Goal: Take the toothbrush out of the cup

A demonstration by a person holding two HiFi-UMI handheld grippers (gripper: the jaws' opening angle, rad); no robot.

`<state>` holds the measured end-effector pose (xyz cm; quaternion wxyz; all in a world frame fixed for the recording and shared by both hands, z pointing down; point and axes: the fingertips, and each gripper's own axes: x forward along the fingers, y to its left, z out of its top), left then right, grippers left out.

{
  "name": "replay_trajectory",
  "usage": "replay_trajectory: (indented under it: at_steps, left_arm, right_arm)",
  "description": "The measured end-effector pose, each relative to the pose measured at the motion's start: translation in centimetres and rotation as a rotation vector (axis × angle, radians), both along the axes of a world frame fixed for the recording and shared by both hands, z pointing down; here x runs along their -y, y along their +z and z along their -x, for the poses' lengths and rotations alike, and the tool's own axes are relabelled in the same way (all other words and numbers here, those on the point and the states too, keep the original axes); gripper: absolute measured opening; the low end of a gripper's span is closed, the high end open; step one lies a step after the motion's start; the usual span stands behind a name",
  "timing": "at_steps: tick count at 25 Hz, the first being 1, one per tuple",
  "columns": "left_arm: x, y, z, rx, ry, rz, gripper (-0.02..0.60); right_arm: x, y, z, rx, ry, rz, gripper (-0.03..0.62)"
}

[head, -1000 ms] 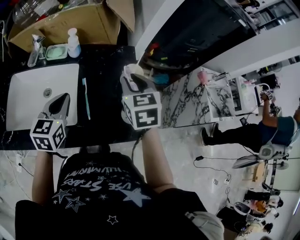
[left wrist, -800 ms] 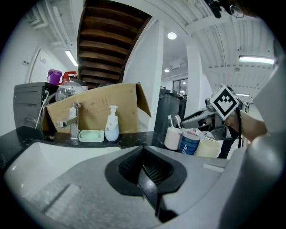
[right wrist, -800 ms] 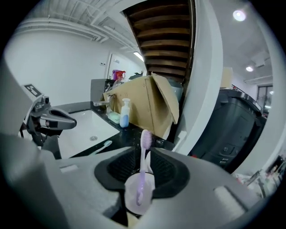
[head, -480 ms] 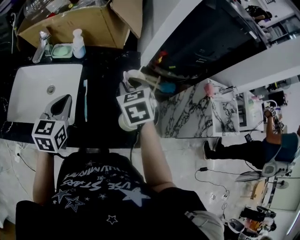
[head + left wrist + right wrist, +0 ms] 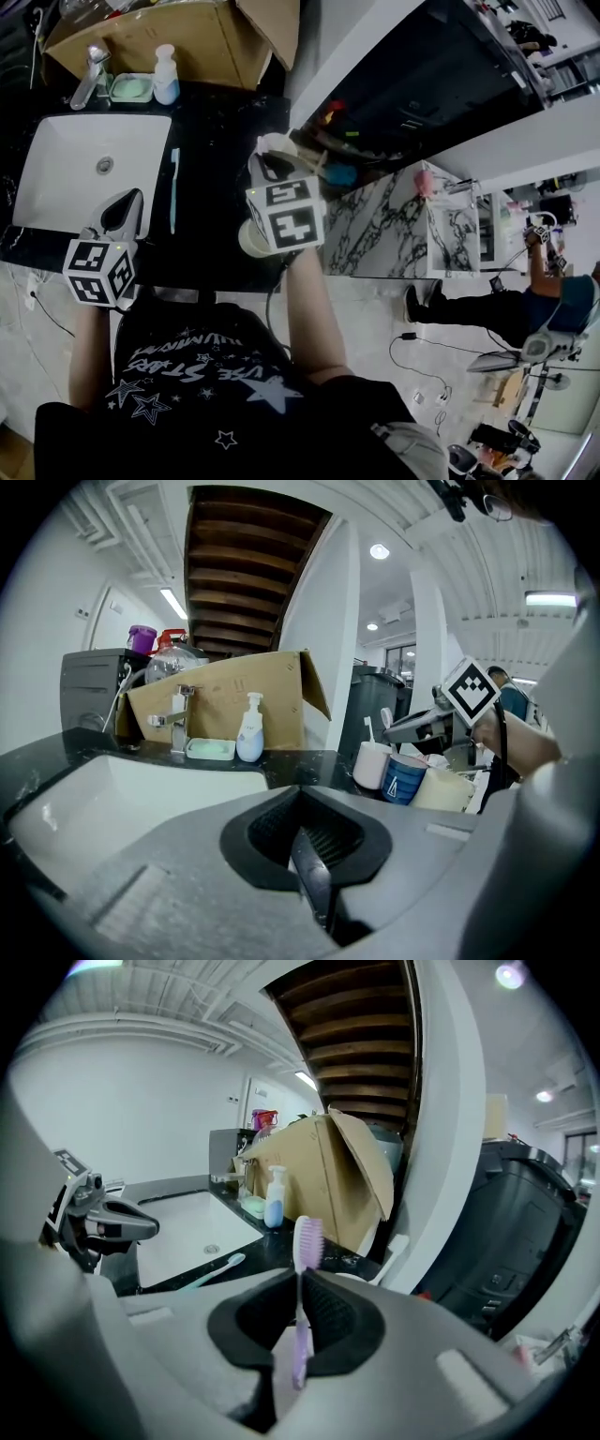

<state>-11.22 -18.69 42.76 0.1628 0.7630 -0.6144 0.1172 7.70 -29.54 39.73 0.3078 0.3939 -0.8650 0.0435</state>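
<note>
Your left gripper (image 5: 120,208) hovers at the front edge of the white sink (image 5: 56,187), its jaws together on nothing. Behind the basin stands 1 pump bottle (image 5: 166,77); its label is too small to read. 1 teal toothbrush (image 5: 174,190) lies on the black counter (image 5: 211,187). Your right gripper (image 5: 300,1321) is closing, its pads pressing the handle of the purple toothbrush (image 5: 307,1241). The brush stands bristles up, above the pink cup (image 5: 372,764). Next comes a blue cup (image 5: 405,780) marked with a white triangle.

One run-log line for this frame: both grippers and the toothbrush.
right gripper: jaws closing, purple toothbrush between them | left gripper: jaws together, empty
</note>
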Motion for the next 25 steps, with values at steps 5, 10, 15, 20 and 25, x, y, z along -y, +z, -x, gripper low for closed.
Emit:
replay_trajectory:
  at_steps: [5, 10, 15, 20, 25]
  left_arm:
    - [0.1, -0.1, 0.5, -0.009, 0.056, -0.007, 0.009]
    - [0.1, -0.9, 2.0, -0.017, 0.094, -0.023, 0.009]
    - [-0.3, -1.0, 3.7, -0.017, 0.132, -0.022, 0.009]
    - [-0.3, -1.0, 4.6, -0.022, 0.175, -0.028, 0.009]
    - [-0.3, -0.9, 5.5, -0.029, 0.217, -0.026, 0.009]
  right_arm:
    - [-0.4, -1.7, 0.0, 0.036, 0.047, -0.025, 0.021]
    - [-0.9, -4.7, 0.4, 0.073, 0.097, -0.087, 0.021]
    - [-1.5, -9.0, 1.4, 0.075, 0.114, -0.187, 0.021]
    - [-2.7, -11.4, 3.1, 0.123, 0.118, -0.223, 0.021]
    - [-3.6, -9.9, 5.0, 0.163, 0.127, -0.153, 0.023]
